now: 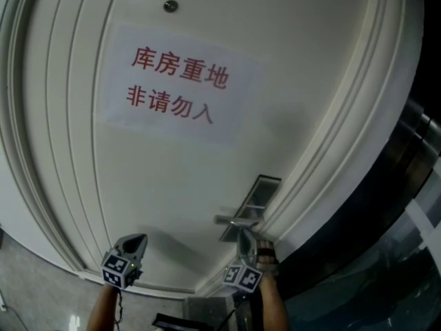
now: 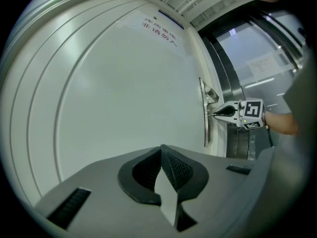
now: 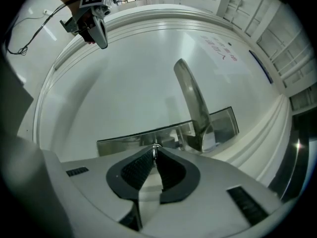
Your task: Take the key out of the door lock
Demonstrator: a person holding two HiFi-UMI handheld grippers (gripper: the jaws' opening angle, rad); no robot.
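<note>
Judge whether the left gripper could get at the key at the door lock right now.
Probably not. The right gripper is closed on the key at the lock plate, covering it, while the left gripper is shut and well off to the side.

door [image 1: 172, 171] cream-white | sign [image 1: 176, 85] red-lettered | lock plate [image 3: 124, 140] silver | key [image 3: 155, 148] seemingly silver | left gripper [image 1: 139, 238] grey, black-white markers

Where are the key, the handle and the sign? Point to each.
key [image 3: 155, 147]: right gripper view, the metal edge showing between the jaws.
handle [image 3: 192, 95]: right gripper view, middle of the lever.
sign [image 1: 176, 86]: head view, centre of the sheet, between the red lines.
</note>
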